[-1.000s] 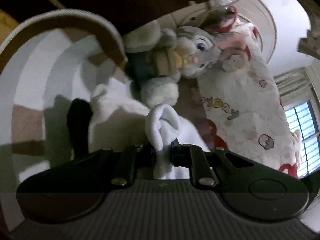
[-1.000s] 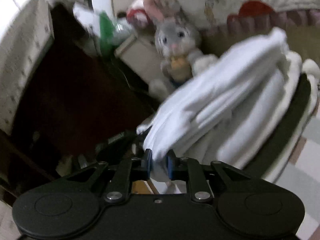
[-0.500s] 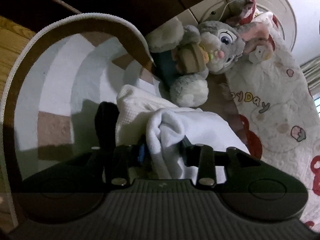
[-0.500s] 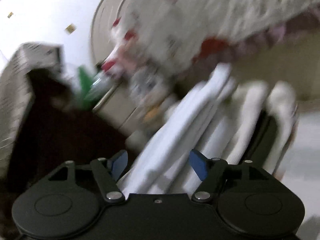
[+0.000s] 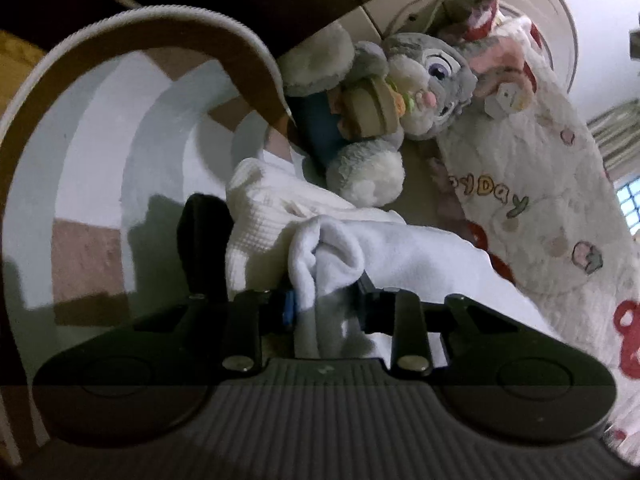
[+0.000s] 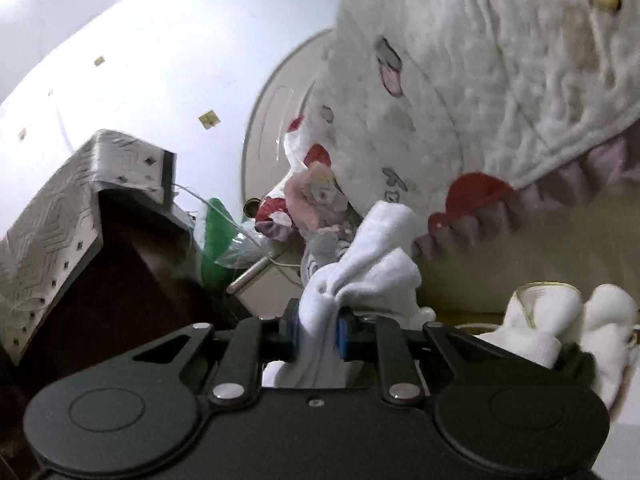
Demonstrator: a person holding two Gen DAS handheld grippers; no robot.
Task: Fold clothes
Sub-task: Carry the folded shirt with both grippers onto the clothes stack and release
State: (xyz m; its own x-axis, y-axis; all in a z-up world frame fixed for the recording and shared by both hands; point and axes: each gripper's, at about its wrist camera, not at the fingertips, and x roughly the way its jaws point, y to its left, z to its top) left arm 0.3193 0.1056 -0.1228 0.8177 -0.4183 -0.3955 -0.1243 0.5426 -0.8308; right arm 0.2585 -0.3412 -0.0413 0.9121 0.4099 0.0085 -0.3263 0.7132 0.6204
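Currently the left gripper [image 5: 324, 308] sits low over a striped rug [image 5: 92, 152], its jaws pressed on a bunched fold of a white garment [image 5: 404, 248]. That cloth runs rightward from the pinch, lying across a waffle-textured white cloth [image 5: 256, 208] with a dark item [image 5: 204, 236] just beside it. A grey plush rabbit [image 5: 400, 92] lies beyond the pile, next to a quilted bedspread [image 5: 532, 216] printed with letters and red shapes.

Right wrist view: the right gripper [image 6: 318, 334] has its blue pads [image 6: 342, 336] closed tight on a twisted corner of the white garment [image 6: 372, 256], which bunches upward above the jaws. The bedspread [image 6: 480, 80] hangs overhead. A green bag [image 6: 218, 244] sits further back to the left. More white fabric [image 6: 560, 320] lies lower right.
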